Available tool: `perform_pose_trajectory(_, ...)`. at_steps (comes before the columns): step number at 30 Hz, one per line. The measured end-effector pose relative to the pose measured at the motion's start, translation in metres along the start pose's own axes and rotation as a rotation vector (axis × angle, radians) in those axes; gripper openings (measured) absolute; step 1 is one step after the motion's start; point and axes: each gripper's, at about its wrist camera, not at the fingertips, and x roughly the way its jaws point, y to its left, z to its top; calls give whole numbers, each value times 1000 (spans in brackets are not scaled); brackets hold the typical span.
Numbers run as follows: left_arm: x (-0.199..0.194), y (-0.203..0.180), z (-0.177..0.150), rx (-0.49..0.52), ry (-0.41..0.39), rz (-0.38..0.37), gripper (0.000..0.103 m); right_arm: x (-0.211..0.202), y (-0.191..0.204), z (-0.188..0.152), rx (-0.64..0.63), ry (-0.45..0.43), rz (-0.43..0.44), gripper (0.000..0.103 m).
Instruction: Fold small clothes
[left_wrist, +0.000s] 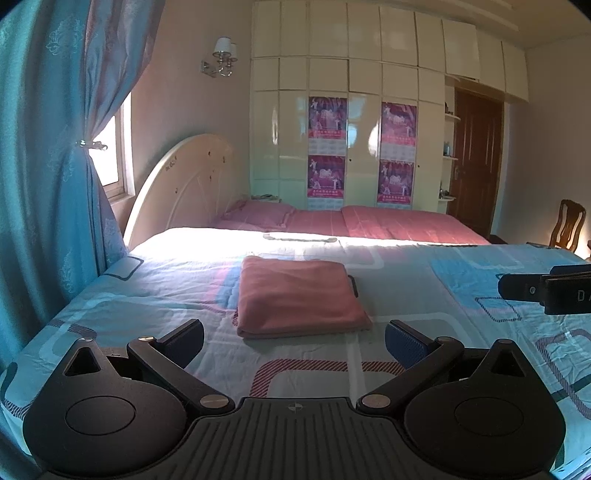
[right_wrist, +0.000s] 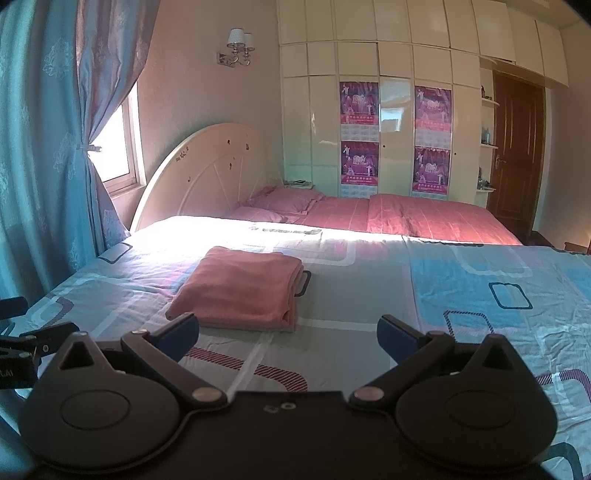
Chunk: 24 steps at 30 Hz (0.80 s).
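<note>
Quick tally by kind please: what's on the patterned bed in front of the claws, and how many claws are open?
Folded pink cloth: 1, lying flat on the patterned bedsheet.
Open claws: 2, the left claw and right claw, both empty and short of the cloth.
Total: 3.

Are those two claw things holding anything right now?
No. Both the left gripper and right gripper have their jaws spread wide with nothing between them. The folded pink cloth lies untouched on the bed ahead of them.

Soft matt pink cloth (left_wrist: 301, 297), printed cotton bedsheet (left_wrist: 406, 280), glossy wardrobe (left_wrist: 347, 110), wooden door (left_wrist: 476, 155)
</note>
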Motion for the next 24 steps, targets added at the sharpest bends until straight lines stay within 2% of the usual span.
perform_pose_trajectory(24,4,-2,1,13,2,-7,103,3,-6,4,2,9,7,102)
